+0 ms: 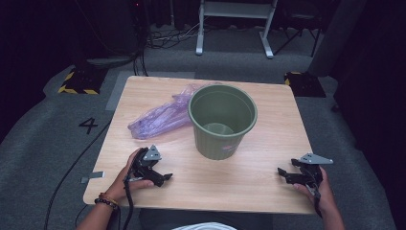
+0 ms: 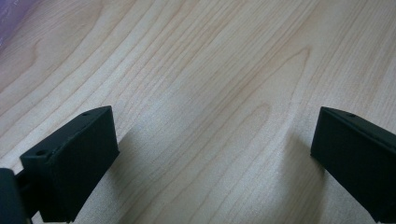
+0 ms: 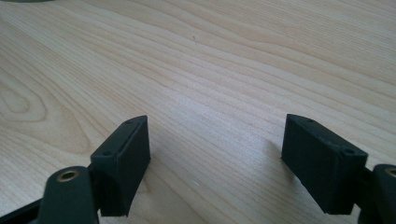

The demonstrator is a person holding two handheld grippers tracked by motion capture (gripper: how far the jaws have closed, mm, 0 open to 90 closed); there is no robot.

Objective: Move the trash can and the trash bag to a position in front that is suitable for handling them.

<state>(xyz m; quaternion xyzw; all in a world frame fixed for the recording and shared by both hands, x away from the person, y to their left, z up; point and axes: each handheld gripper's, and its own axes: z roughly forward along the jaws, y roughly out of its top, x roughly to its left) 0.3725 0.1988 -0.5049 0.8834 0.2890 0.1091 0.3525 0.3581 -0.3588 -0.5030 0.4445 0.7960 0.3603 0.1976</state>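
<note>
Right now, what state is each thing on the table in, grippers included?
Green bin: upright, open-topped, looks empty.
Purple plastic bag: crumpled, lying flat behind and left of the bin, against its side.
Left gripper: open, holding nothing, low over bare table.
Right gripper: open, holding nothing, low over bare table.

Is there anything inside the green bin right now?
The green bin looks empty in the high view: its lit floor shows bare. The near inner wall and the floor just behind the front rim are hidden. The purple plastic bag lies outside, beside it.
</note>
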